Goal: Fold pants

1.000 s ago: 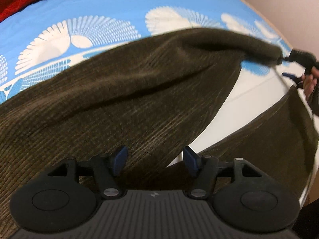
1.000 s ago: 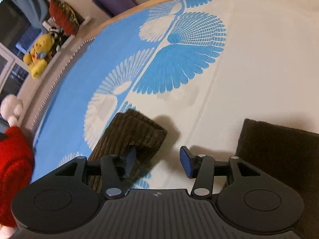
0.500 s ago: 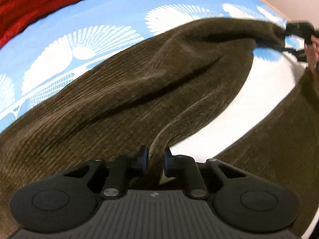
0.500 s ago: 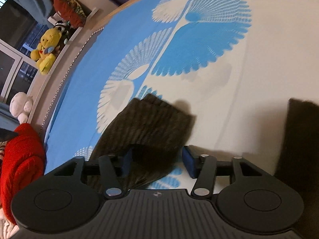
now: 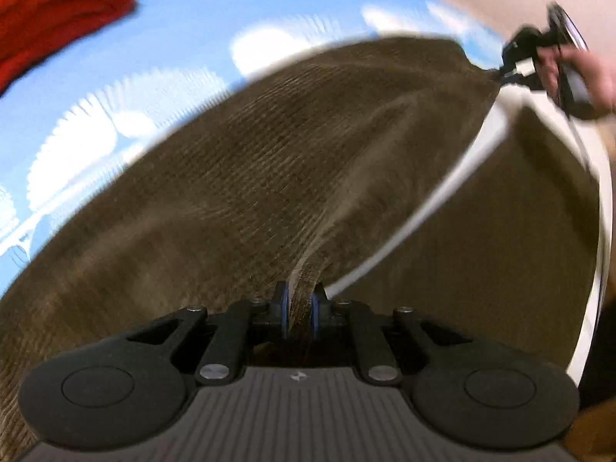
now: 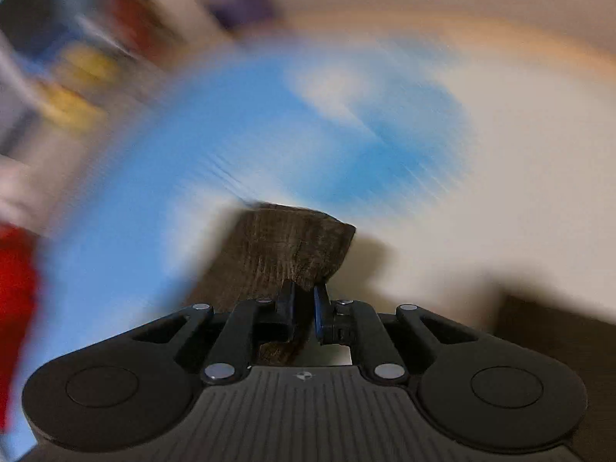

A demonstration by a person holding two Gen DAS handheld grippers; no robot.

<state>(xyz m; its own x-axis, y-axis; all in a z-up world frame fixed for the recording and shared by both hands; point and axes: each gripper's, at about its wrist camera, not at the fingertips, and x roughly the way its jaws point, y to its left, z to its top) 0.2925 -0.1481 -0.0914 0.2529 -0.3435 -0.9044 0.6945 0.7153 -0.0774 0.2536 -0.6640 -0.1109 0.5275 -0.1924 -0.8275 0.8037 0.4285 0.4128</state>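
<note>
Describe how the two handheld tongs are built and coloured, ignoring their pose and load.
Both the left tongs and right tongs are matte black: a ribbed grey-black body with a small logo, two round discs, silver-screwed linkage bars, and blue-padded fingers. A bare hand grips the right one.

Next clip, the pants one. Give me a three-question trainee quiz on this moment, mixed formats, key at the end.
1. True or false: the left gripper is shut on the brown pants.
2. What does the right gripper hold? A) the red cloth B) the end of a pant leg C) nothing
3. Fill in: in the left wrist view, the red cloth lies at the upper ____ of the blue and white bedsheet.

Key: 1 true; 2 B; 3 left.
</note>
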